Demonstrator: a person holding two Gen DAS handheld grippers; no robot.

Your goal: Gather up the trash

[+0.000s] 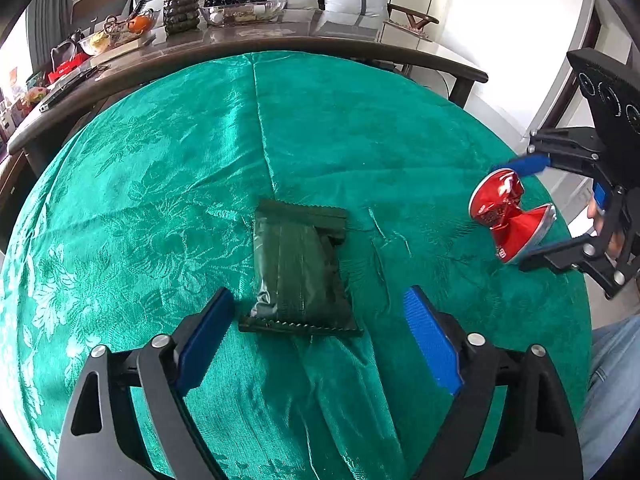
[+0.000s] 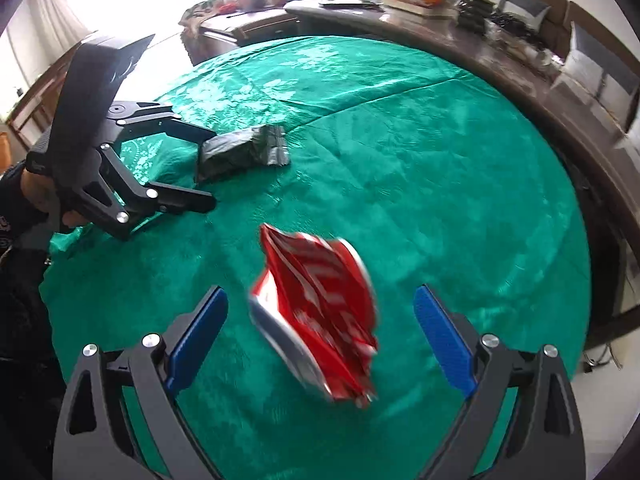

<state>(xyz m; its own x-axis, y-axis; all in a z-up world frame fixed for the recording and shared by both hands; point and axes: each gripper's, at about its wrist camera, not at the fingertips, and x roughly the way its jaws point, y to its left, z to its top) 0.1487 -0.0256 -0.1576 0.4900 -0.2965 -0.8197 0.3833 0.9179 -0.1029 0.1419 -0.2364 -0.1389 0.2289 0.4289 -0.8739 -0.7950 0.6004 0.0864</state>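
Both hand-held grippers wide open: left hand-held gripper, right hand-held gripper.

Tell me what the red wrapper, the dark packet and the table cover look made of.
Red wrapper: thin foil-lined plastic, seemingly; glossy, crumpled, silver inside. Dark packet: dark green plastic film, slightly shiny, with serrated sealed ends. Table cover: woven green fabric with a satin sheen, a floral pattern and creases.

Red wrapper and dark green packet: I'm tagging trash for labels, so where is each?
red wrapper (image 2: 320,312): right wrist view, middle of its crumpled red face.
dark green packet (image 1: 298,272): left wrist view, centre of its flat top.
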